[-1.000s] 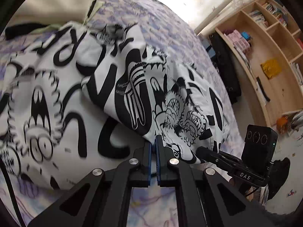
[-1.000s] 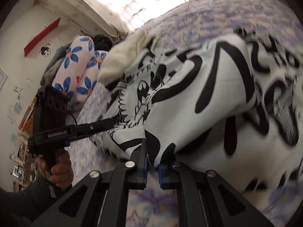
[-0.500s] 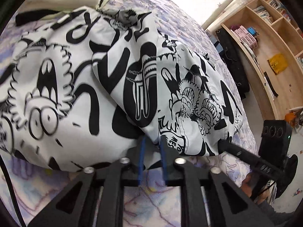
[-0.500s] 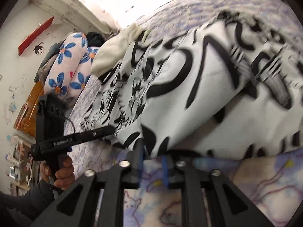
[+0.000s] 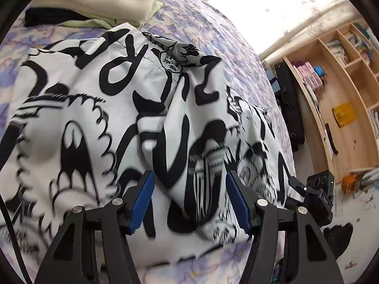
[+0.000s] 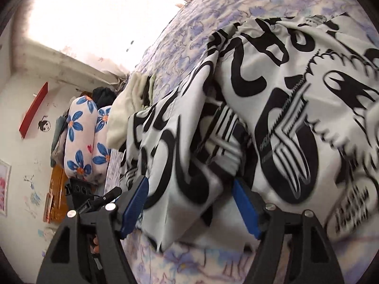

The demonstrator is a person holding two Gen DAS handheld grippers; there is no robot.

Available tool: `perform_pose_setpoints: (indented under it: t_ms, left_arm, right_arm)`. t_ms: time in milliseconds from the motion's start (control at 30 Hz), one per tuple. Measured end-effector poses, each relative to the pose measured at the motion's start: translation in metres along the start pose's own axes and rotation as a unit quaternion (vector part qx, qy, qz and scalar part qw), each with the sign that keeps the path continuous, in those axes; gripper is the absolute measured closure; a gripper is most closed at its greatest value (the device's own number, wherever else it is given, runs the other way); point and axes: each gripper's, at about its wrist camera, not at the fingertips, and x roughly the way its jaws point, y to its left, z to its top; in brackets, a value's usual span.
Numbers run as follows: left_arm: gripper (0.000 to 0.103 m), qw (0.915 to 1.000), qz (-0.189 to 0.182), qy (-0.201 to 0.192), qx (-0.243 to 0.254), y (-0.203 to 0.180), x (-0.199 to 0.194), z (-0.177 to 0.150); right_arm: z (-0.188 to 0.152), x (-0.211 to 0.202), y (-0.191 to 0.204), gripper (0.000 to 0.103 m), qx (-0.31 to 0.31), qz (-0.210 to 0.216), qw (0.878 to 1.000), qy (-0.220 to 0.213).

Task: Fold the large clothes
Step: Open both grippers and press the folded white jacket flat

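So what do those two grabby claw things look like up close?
Both look alike. The left gripper has black metal arms with triangle-shaped holes, round silver bolts and flat bright blue pads on the inside of its fingers. A thin black cable runs down its left side. The right gripper is the same: black frame, silver bolts, blue pads. Each carries a boxy black handle unit.

Left gripper (image 5: 189, 201): matte black angular fingers with triangular cut-outs, silver round screw heads at the joints, bright blue pads inside; a thin black cable runs along its left edge. Right gripper (image 6: 190, 207) is built alike (same blue pads, same silver screws)
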Motion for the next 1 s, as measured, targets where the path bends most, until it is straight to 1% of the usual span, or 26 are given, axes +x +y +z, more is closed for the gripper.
perform_pose_setpoints:
  t_ms: [67, 100, 200, 267, 300, 333, 367, 400, 433, 467, 500, 533, 567, 600, 667, 767, 833, 867, 933, 967, 1000]
  left_arm:
    - [0.043, 1.0, 0.001, 0.004, -0.007, 0.001, 0.013, 0.01]
    - [0.043, 0.9999, 0.002, 0.004, -0.01, 0.0, 0.019, 0.009]
    - [0.043, 0.9999, 0.002, 0.003, -0.012, -0.004, 0.034, 0.022]
    - [0.043, 0.9999, 0.0, 0.003, -0.012, -0.007, 0.04, 0.03]
    - [0.043, 0.9999, -0.001, 0.001, -0.012, -0.007, 0.043, 0.033]
    - [0.043, 0.9999, -0.003, -0.001, -0.013, -0.007, 0.045, 0.035]
    - [0.043, 0.9999, -0.003, -0.004, -0.015, -0.008, 0.047, 0.037]
    - [0.043, 0.9998, -0.002, -0.011, -0.019, -0.008, 0.048, 0.039]
    - [0.043, 0.9995, 0.0, -0.019, -0.025, -0.008, 0.048, 0.04]
    - [0.046, 0.999, -0.001, -0.03, -0.034, -0.006, 0.047, 0.04]
    - [0.062, 0.9984, 0.001, -0.04, -0.04, -0.005, 0.045, 0.04]
    - [0.078, 0.9978, 0.009, -0.05, -0.042, -0.005, 0.043, 0.038]
    - [0.085, 0.9975, 0.02, -0.054, -0.042, -0.007, 0.043, 0.037]
    - [0.094, 0.9972, 0.027, -0.057, -0.042, -0.006, 0.04, 0.035]
    - [0.097, 0.9967, 0.044, -0.057, -0.037, -0.011, 0.035, 0.026]
    - [0.099, 0.9945, 0.092, -0.047, -0.014, -0.034, 0.029, 0.005]
    - [0.099, 0.9911, 0.124, -0.048, 0.007, -0.047, 0.032, -0.007]
    - [0.099, 0.9892, 0.138, -0.047, 0.017, -0.049, 0.037, -0.012]
    - [0.097, 0.9884, 0.145, -0.038, 0.021, -0.036, 0.041, -0.018]
    - [0.097, 0.9889, 0.144, -0.036, 0.015, -0.032, 0.046, -0.018]
    - [0.094, 0.9888, 0.144, -0.037, 0.015, -0.031, 0.045, -0.019]
  right_arm:
    - [0.009, 0.006, -0.006, 0.03, 0.01, 0.004, 1.0, 0.001]
    - [0.013, 0.009, -0.007, 0.03, 0.013, 0.008, 1.0, -0.002]
    - [0.021, 0.014, -0.009, 0.031, 0.014, 0.009, 1.0, -0.012]
    - [0.024, 0.013, -0.009, 0.031, 0.009, 0.01, 1.0, -0.025]
    - [0.026, 0.012, -0.009, 0.031, 0.004, 0.004, 1.0, -0.031]
    - [0.027, 0.012, -0.008, 0.037, -0.003, -0.004, 0.999, -0.035]
    - [0.027, 0.012, -0.007, 0.054, -0.012, -0.014, 0.999, -0.037]
    - [0.027, 0.013, -0.006, 0.064, -0.024, -0.03, 0.999, -0.036]
    - [0.027, 0.013, -0.006, 0.081, -0.031, -0.04, 0.998, -0.034]
    - [0.026, 0.013, -0.004, 0.089, -0.038, -0.047, 0.998, -0.034]
    - [0.024, 0.012, -0.002, 0.089, -0.047, -0.058, 0.996, -0.038]
    - [0.023, 0.01, 0.001, 0.091, -0.055, -0.067, 0.995, -0.041]
    - [0.022, 0.009, 0.005, 0.093, -0.062, -0.077, 0.994, -0.041]
    - [0.021, 0.009, 0.008, 0.095, -0.066, -0.084, 0.994, -0.039]
    - [0.019, 0.003, 0.017, 0.096, -0.079, -0.102, 0.991, -0.035]
    - [0.012, -0.011, 0.033, 0.097, -0.117, -0.145, 0.982, -0.043]
    - [0.007, -0.012, 0.032, 0.097, -0.141, -0.18, 0.972, -0.047]
    - [0.005, -0.007, 0.025, 0.097, -0.142, -0.192, 0.97, -0.04]
    - [0.001, 0.009, 0.006, 0.096, -0.123, -0.203, 0.971, -0.009]
    - [0.0, 0.013, 0.003, 0.096, -0.121, -0.205, 0.971, -0.005]
    - [-0.001, 0.012, 0.006, 0.096, -0.125, -0.209, 0.97, -0.011]
